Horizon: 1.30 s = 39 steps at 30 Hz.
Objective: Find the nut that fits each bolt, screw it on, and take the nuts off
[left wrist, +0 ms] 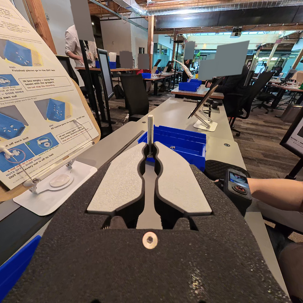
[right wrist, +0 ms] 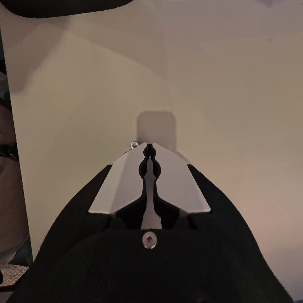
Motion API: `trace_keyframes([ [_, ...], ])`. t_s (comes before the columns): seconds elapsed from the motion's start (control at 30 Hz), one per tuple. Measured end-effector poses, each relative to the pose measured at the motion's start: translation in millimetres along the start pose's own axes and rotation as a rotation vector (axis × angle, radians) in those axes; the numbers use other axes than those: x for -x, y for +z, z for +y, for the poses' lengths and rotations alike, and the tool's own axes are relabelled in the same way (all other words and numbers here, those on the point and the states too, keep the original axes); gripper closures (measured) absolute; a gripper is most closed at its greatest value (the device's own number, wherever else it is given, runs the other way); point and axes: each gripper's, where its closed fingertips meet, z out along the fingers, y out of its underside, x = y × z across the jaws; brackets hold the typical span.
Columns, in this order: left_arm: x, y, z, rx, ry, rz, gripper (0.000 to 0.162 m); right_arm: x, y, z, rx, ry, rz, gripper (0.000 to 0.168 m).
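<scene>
My left gripper (left wrist: 150, 147) is shut on a long silver bolt (left wrist: 150, 129). The bolt stands upright, its dark head pinched low between the fingertips and its threaded shaft bare above them. No nut is on the shaft that shows. My right gripper (right wrist: 149, 144) points down at the pale tabletop (right wrist: 213, 98) with its jaws closed and nothing visible between them. A small silver part with a hole (right wrist: 134, 145) lies just outside its left fingertip; I cannot tell whether it is a nut or a bolt head.
A blue bin (left wrist: 188, 139) stands on the grey table just beyond the bolt, with a small silver part (left wrist: 172, 147) inside. An instruction sheet on a stand (left wrist: 41, 114) is at the left. A blue bin edge (left wrist: 16, 259) is at the lower left. A person's forearm (left wrist: 275, 193) and a camera (left wrist: 237, 185) are at the right. The grippers' ends are close to 35 centimeters from one another.
</scene>
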Motion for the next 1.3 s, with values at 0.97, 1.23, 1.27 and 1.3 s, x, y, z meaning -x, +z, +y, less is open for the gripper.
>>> trace_keyframes([
  [0.97,-4.6,-1.0,-1.2,0.002,-0.004,0.027,0.157,15.1,-1.2,-14.7,-0.087,-0.011,-0.012,0.151],
  [1.23,-6.3,1.7,0.9,0.012,-0.007,0.033,0.157,18.6,3.3,-13.6,-0.057,0.161,0.113,0.148],
  [1.27,-6.6,2.0,1.3,0.014,-0.007,0.034,0.157,17.6,4.3,-12.2,-0.041,0.161,0.132,0.148],
  [1.3,-7.0,2.3,1.6,0.017,-0.006,0.035,0.157,17.5,5.5,-11.5,-0.031,0.164,0.141,0.149],
])
